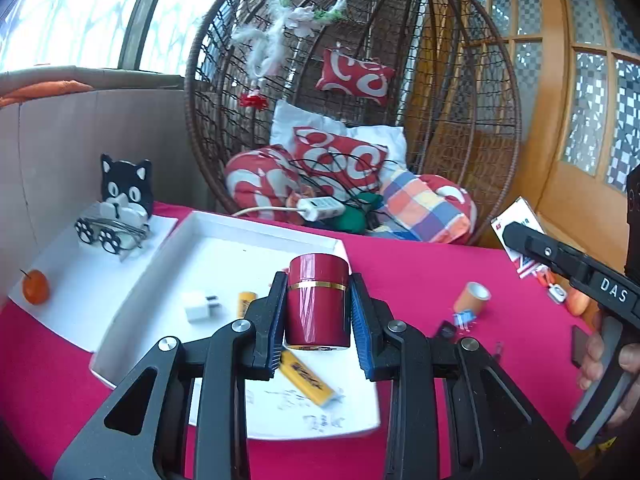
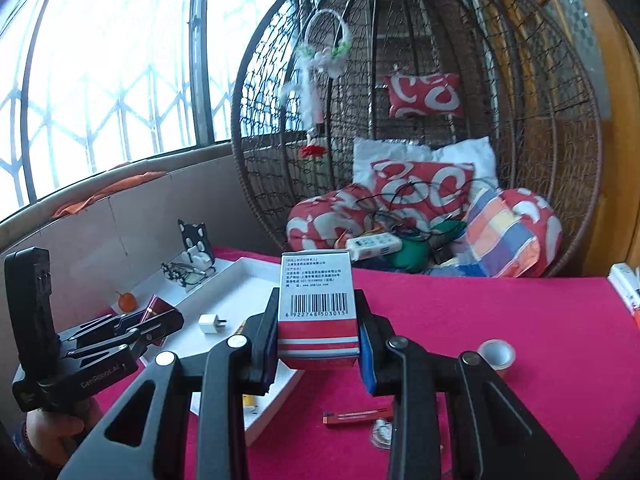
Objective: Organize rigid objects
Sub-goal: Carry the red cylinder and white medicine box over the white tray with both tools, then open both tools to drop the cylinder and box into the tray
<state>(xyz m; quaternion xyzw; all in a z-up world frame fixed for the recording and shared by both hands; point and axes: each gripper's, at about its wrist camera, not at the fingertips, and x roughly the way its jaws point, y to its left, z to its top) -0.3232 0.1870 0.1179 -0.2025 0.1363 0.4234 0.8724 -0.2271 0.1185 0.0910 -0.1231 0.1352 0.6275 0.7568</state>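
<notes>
My left gripper (image 1: 318, 312) is shut on a dark red cylinder tin (image 1: 317, 304) with a gold band, held above the white tray (image 1: 160, 280). In the tray lie a white charger plug (image 1: 200, 306), a small yellow battery (image 1: 245, 302) and a yellow lighter (image 1: 308, 378). My right gripper (image 2: 318, 332) is shut on a red and white carton (image 2: 318, 312) with a barcode, above the tray's right edge (image 2: 280, 392). The left gripper (image 2: 160, 320) with the tin shows at the left in the right wrist view.
On the red tablecloth lie a tape roll (image 2: 496, 356), a red flat stick (image 2: 356, 416) and small items (image 1: 464, 320). A cat-shaped holder with glasses (image 1: 116, 216) and an orange ball (image 1: 35, 286) stand on a white board. A wicker egg chair (image 1: 360, 120) stands behind.
</notes>
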